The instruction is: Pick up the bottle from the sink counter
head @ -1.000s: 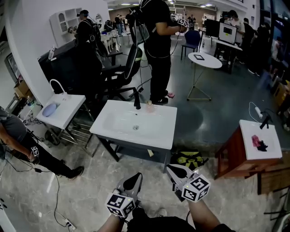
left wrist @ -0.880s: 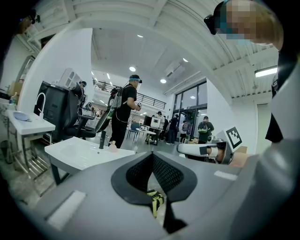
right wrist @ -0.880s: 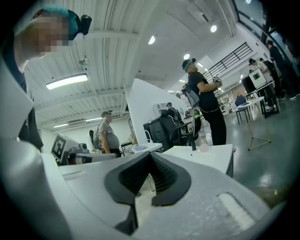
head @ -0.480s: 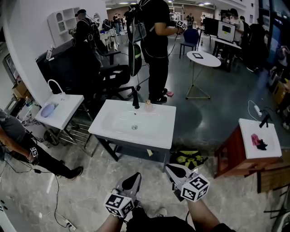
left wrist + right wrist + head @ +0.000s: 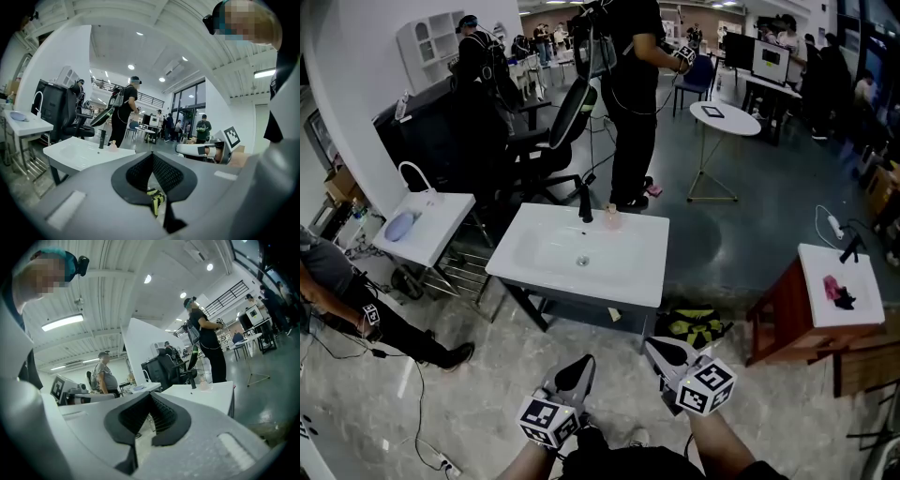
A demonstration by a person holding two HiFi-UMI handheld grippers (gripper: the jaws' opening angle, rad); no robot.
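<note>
Bottle (image 5: 611, 218), faucet (image 5: 585, 204) on sink counter (image 5: 630, 274)

People (image 5: 628, 84) are working around an open lab hall: a freestanding sink counter (image 5: 623, 281) is standing on the floor (image 5: 750, 234) (grey and polished), monitors (image 5: 769, 64) and an office chair (image 5: 548, 150) sitting behind.

The sink counter (image 5: 619, 281) is white; the bottle (image 5: 611, 219) at its 12 o'clock edge is pale pink, the faucet (image 5: 585, 208) black, the bag (image 5: 694, 328) yellow-green.

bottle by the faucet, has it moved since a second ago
No. The bottle stands just right of the black faucet on the sink counter, as before.
</note>
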